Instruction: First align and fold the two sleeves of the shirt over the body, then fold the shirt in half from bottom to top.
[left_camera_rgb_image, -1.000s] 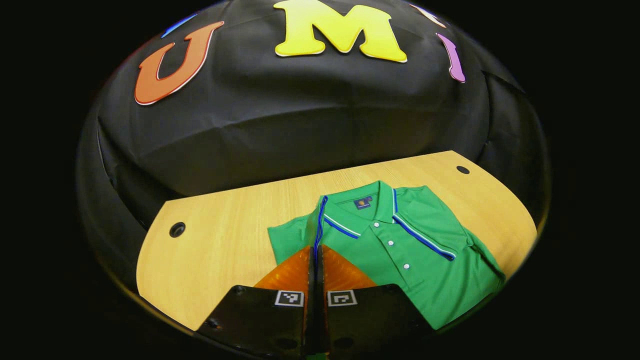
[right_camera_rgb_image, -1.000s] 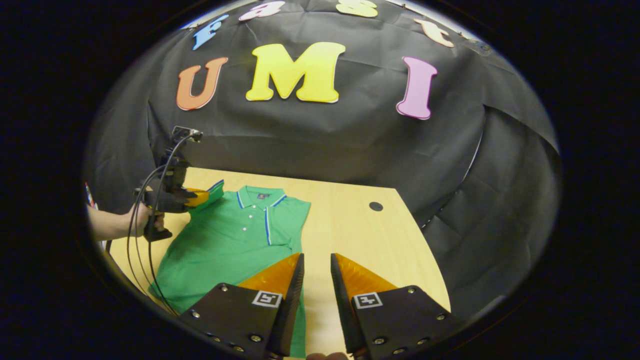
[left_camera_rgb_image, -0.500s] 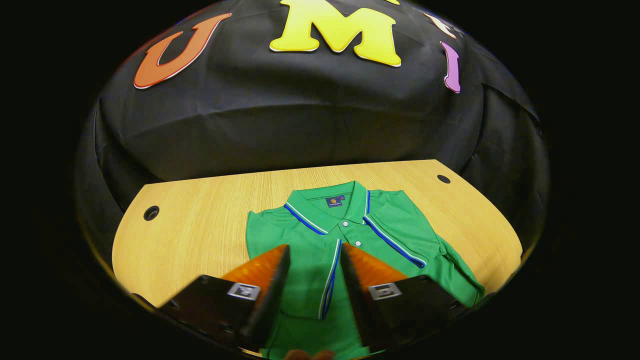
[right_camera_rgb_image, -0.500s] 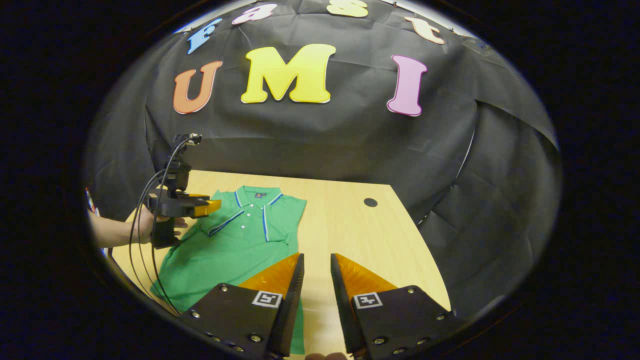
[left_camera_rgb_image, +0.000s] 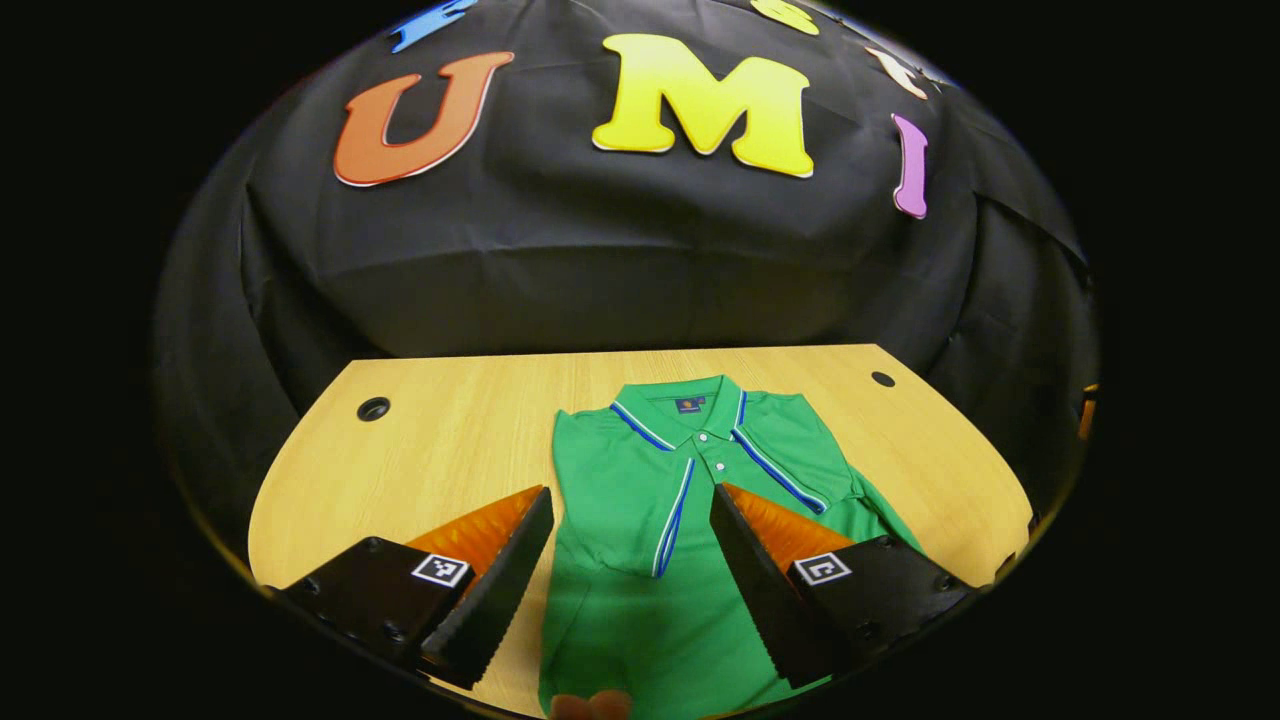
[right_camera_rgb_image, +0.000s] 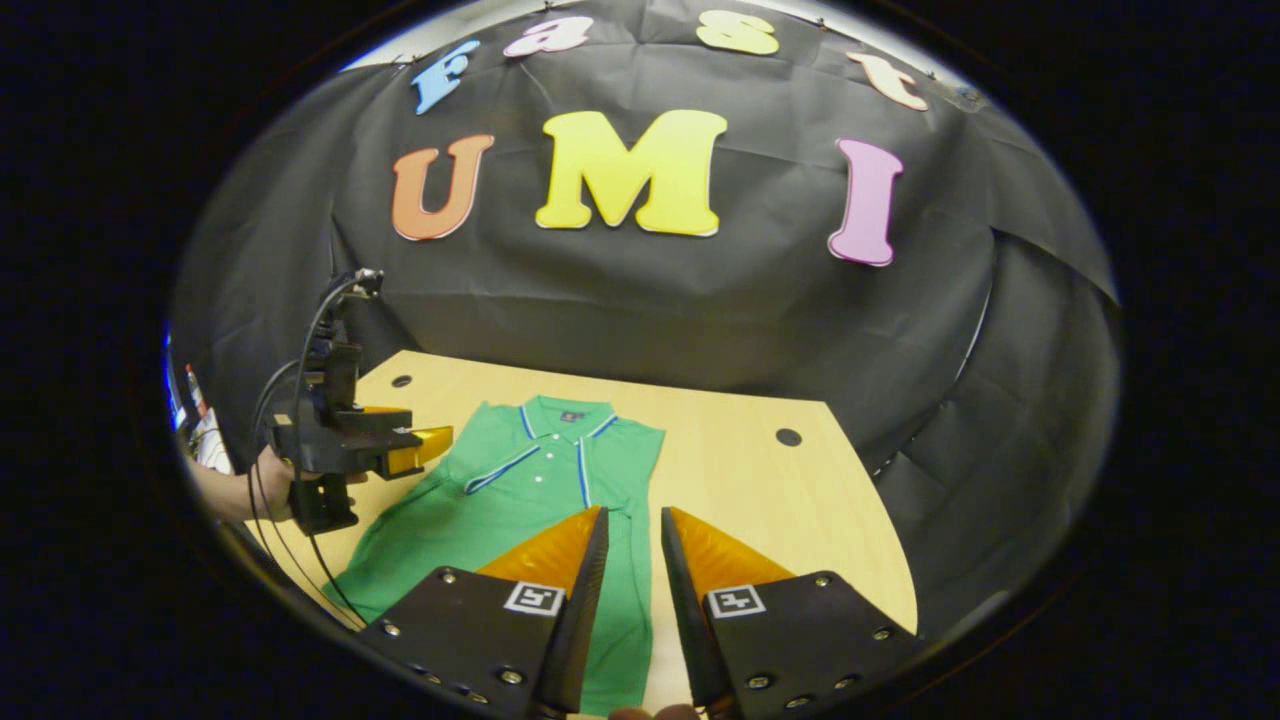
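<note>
**Both sleeves folded in, hem fold up next**

The green shirt (left_camera_rgb_image: 690, 520) lies flat on the wooden table (left_camera_rgb_image: 450, 450), collar toward the booth's back wall, its length running from the collar straight down toward the grippers. Both sleeves look folded across the chest, striped cuffs slanting inward below the collar.

The left gripper (left_camera_rgb_image: 630, 570) hangs above the shirt's middle with its fingers wide apart, nothing between them; the cloth passes beneath the gap. The right gripper (right_camera_rgb_image: 633, 580) hovers over the shirt's near right edge, fingers parted by a narrow gap, empty as well. In the right gripper view, the left gripper shows farther off, held by a hand (right_camera_rgb_image: 268, 480) beside the shirt.

By my reckoning the bottom-to-top fold comes next, and the hem lies nearest the person, below both grippers. Each needs to drop back to its own hem corner.
</note>
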